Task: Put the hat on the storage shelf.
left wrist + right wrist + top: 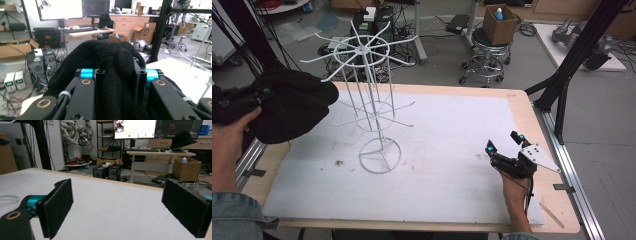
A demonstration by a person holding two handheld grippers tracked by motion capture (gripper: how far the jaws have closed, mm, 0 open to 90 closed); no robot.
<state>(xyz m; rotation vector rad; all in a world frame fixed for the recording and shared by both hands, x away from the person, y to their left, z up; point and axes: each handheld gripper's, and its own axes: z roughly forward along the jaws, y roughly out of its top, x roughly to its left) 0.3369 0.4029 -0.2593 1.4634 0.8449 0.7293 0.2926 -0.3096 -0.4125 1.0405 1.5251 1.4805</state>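
In the high view, your left gripper (pixel 249 97) holds a soft black fabric hat (pixel 292 107) in the air above the left edge of the table, beside the white wire hanging rack (pixel 372 100) with spokes at its top. You keep the hat high, I think, because it must pass over a spoke before it can hang there. The rack stands on its round base on the white foam mat (pixel 452 165), so both hands are free from holding it. Your right gripper (pixel 504 147) rests low on the mat, well apart from the rack, probably to stay out of the way.

In the left gripper view, the jaws are pressed together on a bunched fold of the black hat (pixel 110 65), and the rest of the fabric falls around them. A pinch on a fold keeps the opening loose.

In the right gripper view, the two black pads (pixel 57 205) stand spread wide with nothing between them, just over the mat (pixel 120 202), ready to help.
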